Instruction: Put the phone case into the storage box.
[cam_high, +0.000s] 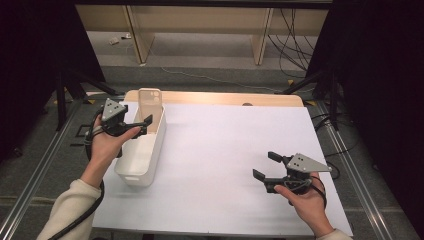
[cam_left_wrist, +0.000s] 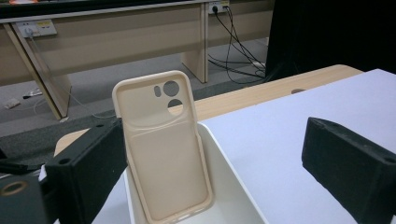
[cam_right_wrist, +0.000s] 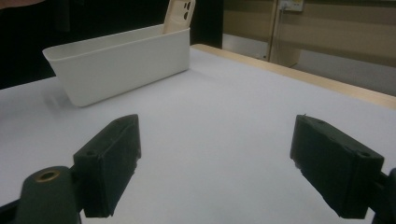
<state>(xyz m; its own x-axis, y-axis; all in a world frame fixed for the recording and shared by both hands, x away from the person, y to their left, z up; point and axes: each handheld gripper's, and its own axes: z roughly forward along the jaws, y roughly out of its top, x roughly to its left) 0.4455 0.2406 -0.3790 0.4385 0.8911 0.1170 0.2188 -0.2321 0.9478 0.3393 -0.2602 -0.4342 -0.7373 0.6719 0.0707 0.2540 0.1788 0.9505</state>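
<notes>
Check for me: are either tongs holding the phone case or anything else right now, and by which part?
Nothing is held. The left tongs stand open around the phone case, which leans in the white bin; the right tongs are open with nothing between them.

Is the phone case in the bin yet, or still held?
In: the case stands leaning on the bin's far wall; left gripper open.

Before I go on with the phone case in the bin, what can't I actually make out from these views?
- Bottom edge of the phone case: left gripper view, cut off by the picture's lower edge.
- Floor of the white bin: high view, hidden by the left hand-held gripper and the near wall.
- Bin's inside: right gripper view, hidden by its side wall.
- Whether the case touches the left jaw: cannot tell.
</notes>
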